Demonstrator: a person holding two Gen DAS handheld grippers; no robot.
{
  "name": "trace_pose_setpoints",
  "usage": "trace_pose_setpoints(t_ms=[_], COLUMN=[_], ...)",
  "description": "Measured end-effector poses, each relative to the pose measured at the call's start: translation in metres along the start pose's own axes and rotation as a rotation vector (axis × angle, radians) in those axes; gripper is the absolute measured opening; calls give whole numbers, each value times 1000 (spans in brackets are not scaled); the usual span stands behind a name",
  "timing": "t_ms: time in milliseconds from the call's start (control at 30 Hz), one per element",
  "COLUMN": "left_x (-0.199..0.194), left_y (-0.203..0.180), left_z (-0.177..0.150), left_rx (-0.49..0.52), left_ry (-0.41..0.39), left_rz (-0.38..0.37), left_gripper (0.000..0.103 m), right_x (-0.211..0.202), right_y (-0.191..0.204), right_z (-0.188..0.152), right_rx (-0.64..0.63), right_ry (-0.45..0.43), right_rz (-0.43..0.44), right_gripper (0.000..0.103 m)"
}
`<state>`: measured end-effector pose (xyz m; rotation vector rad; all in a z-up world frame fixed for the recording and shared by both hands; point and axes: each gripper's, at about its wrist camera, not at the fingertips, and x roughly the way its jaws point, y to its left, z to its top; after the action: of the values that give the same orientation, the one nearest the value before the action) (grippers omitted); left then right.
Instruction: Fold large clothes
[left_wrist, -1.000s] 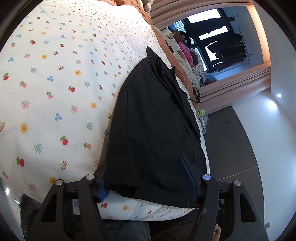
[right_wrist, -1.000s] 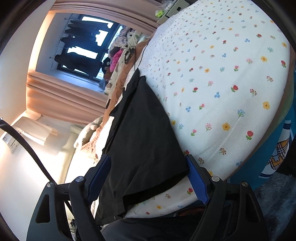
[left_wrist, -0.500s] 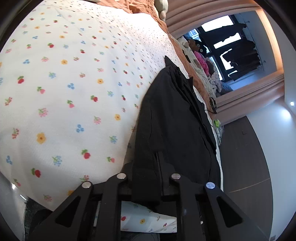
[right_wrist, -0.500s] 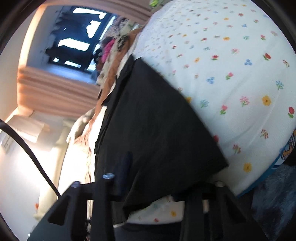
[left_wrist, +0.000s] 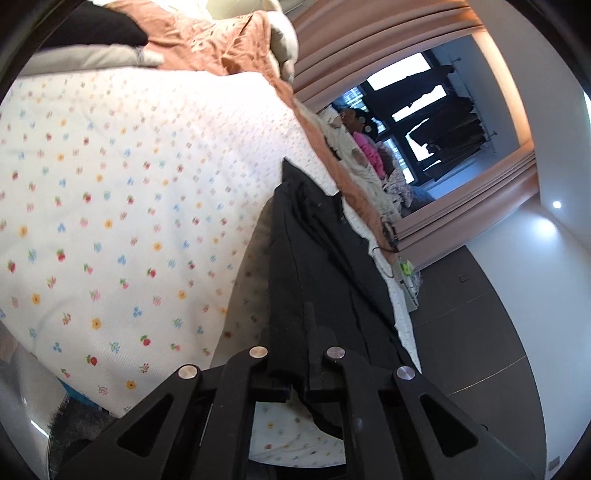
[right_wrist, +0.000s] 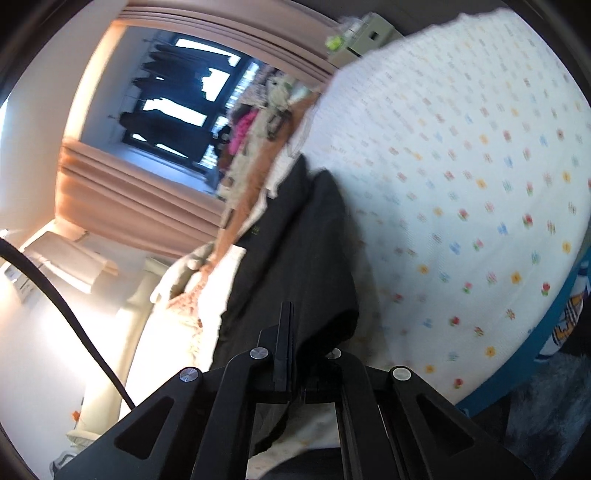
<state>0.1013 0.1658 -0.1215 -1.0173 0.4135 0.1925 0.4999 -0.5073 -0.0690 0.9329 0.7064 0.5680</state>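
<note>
A large black garment (left_wrist: 317, 254) lies lengthwise on a bed with a white flowered sheet (left_wrist: 122, 206). My left gripper (left_wrist: 301, 332) is shut on the garment's near hem, and the cloth rises off the sheet there. In the right wrist view the same black garment (right_wrist: 299, 251) runs away from me. My right gripper (right_wrist: 295, 332) is shut on its near edge, which is bunched and lifted above the sheet (right_wrist: 461, 184).
An orange blanket (left_wrist: 221, 44) and a pile of clothes (left_wrist: 365, 155) lie along the far side of the bed by the curtained window (left_wrist: 417, 110). Dark floor (left_wrist: 472, 332) is to the right. A black cable (right_wrist: 66, 295) crosses the right wrist view.
Both grippers went from open around the garment's near edge to shut on it. Both have since lifted the edge off the sheet, and the views have tilted upward.
</note>
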Motion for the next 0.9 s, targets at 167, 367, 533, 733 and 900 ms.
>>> trace_pose_setpoints(t_ms=[167,367,533,733,900], left_x=[-34,-89,-133,-179,-183], left_y=[-29,-63,-85,-108,-121], left_z=[14,30,35,39,45], left_rx=[26,73,91,104,125], left_ry=[-51,-124,-165,-210,-219], left_rz=[-63,-109,-149,-185,-178], left_gripper=[5,5,5,5,5], right_x=[-38,-80,-111,-127,-104], right_y=[35,69,92,111,106], right_z=[2,-4,-10,-15,-6], right_rx=[-39,-108,-152,-206,-244], right_ry=[-33,-66,-90,-121,-149], right_rz=[15,84,146,202,213], right_gripper=[0,0,0,0,0])
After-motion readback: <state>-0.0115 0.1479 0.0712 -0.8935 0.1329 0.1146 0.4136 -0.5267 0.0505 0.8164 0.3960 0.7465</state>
